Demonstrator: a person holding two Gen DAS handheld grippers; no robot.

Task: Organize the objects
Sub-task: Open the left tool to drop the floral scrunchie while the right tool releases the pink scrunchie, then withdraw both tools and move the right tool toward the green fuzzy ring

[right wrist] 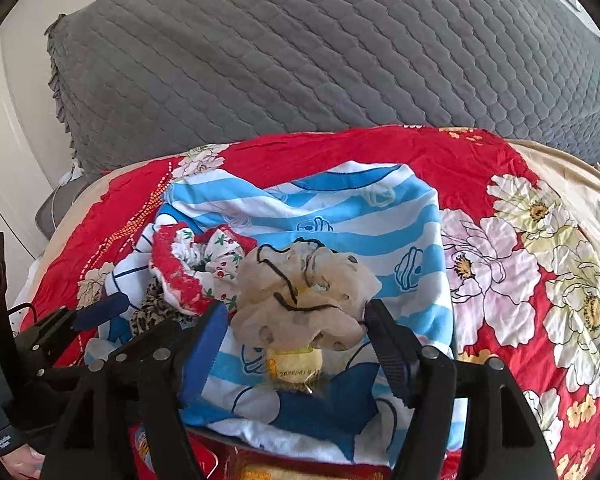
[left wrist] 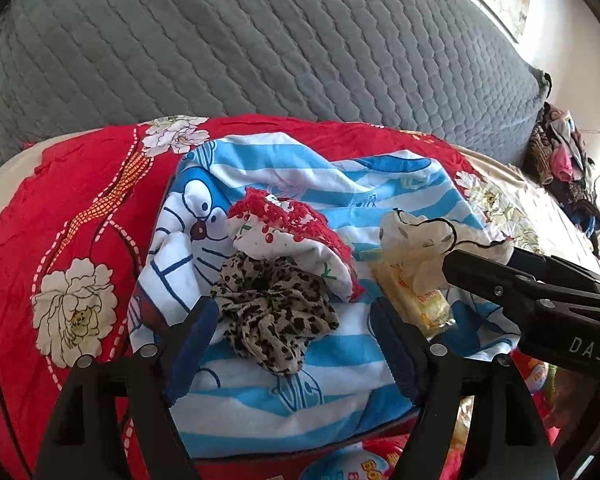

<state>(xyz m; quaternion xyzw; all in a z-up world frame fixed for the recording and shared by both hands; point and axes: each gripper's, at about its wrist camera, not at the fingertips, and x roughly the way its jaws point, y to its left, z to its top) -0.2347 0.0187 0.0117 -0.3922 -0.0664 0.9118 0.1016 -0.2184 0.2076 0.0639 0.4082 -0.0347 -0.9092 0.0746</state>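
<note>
The left gripper (left wrist: 296, 340) stands with jaws spread, the leopard-print fabric scrunchie (left wrist: 274, 312) lying loose between them on the blue-and-white striped cartoon cloth (left wrist: 340, 368). The right gripper (right wrist: 296, 344) is likewise spread wide, its pads flanking but not pressing the cream sheer scrunchie with black edging (right wrist: 304, 300), which sits on a yellow packet (right wrist: 296, 364). Just beside lies a white cherry-print scrunchie with red trim (left wrist: 296, 232). Beneath spreads a red floral quilt (left wrist: 80, 208), with a grey quilted cover (left wrist: 260, 40) beyond.

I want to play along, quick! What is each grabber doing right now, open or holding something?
Left gripper: open, around the leopard scrunchie, not squeezing it.
Right gripper: open, around the cream scrunchie, not squeezing it.
</note>
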